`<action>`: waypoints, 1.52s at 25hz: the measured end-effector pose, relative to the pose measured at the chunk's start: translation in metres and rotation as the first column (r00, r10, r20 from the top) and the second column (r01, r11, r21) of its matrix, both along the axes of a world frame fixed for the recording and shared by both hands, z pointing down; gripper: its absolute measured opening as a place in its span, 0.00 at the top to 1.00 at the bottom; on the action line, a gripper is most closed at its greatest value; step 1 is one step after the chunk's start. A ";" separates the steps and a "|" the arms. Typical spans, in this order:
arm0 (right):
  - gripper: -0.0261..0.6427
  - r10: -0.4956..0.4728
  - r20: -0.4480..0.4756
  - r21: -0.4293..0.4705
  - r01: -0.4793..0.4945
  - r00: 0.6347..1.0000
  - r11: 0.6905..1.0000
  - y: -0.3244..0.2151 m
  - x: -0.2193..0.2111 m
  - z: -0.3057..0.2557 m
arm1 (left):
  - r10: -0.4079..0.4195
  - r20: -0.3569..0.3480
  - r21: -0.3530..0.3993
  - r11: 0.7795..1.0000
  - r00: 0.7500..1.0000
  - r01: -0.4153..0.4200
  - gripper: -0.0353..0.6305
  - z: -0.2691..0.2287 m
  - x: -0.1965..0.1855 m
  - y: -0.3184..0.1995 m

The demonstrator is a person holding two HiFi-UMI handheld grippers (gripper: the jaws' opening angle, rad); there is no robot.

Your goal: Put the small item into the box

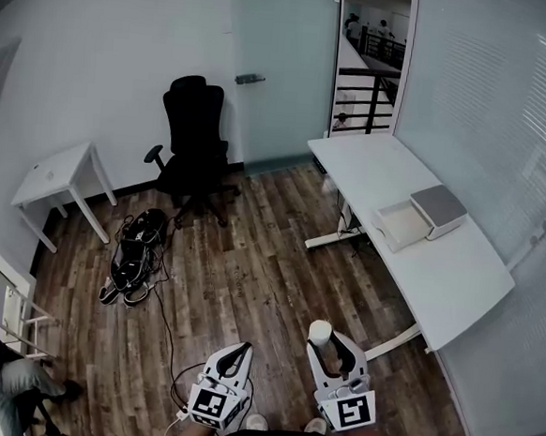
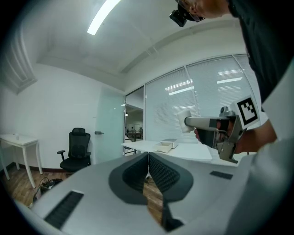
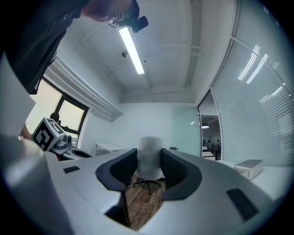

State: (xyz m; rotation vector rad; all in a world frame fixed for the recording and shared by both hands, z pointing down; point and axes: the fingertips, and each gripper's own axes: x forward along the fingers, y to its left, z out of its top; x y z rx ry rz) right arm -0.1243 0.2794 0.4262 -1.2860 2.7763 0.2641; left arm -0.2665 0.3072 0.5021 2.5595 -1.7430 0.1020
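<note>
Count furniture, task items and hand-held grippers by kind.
White tables: 2 (side table, long desk)
Black office chair: 1
Box: 1
White cylinder: 1
Grippers: 2 (left hand-held gripper, right hand-held gripper)
Total: 7

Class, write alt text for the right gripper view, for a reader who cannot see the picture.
The right gripper holds a small white cylinder upright between its two dark fingers, seen from just behind. Beyond is a bright office with a wood floor, a ceiling strip light, and a white box at the far right.
</note>
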 end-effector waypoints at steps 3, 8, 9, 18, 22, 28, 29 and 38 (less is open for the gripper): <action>0.71 0.008 0.034 -0.002 -0.008 0.999 1.000 -0.004 -0.008 -0.001 | 0.010 0.002 0.000 1.000 1.000 -0.010 0.93 0.002 -0.010 -0.002; 0.71 0.018 0.064 -0.043 -0.015 0.998 0.999 -0.005 -0.021 0.006 | 0.039 0.004 0.008 0.999 0.999 -0.039 0.93 0.002 -0.025 -0.004; 0.71 0.028 0.076 -0.052 -0.024 0.997 0.998 -0.005 -0.023 0.005 | 0.045 0.007 0.008 0.999 0.999 -0.045 0.93 0.003 -0.029 -0.003; 0.71 0.104 0.083 -0.104 -0.095 0.991 0.990 -0.034 -0.017 0.017 | 0.081 0.001 -0.002 0.997 0.997 -0.081 0.93 0.011 -0.037 -0.030; 0.71 0.105 0.073 -0.105 -0.097 0.992 0.990 -0.060 -0.016 0.020 | 0.078 0.000 -0.009 0.997 0.997 -0.078 0.93 0.012 -0.038 -0.057; 0.71 0.124 0.069 -0.115 -0.115 0.990 0.987 -0.106 -0.005 0.025 | 0.100 0.006 -0.005 0.995 0.995 -0.100 0.93 0.012 -0.028 -0.108; 0.71 0.126 0.067 -0.115 -0.118 0.990 0.986 -0.115 -0.003 0.026 | 0.105 0.007 -0.005 0.994 0.994 -0.105 0.93 0.012 -0.025 -0.117; 0.71 0.145 0.055 -0.118 -0.137 0.988 0.983 -0.195 0.026 0.025 | 0.143 0.016 -0.009 0.990 0.990 -0.143 0.93 0.010 0.008 -0.205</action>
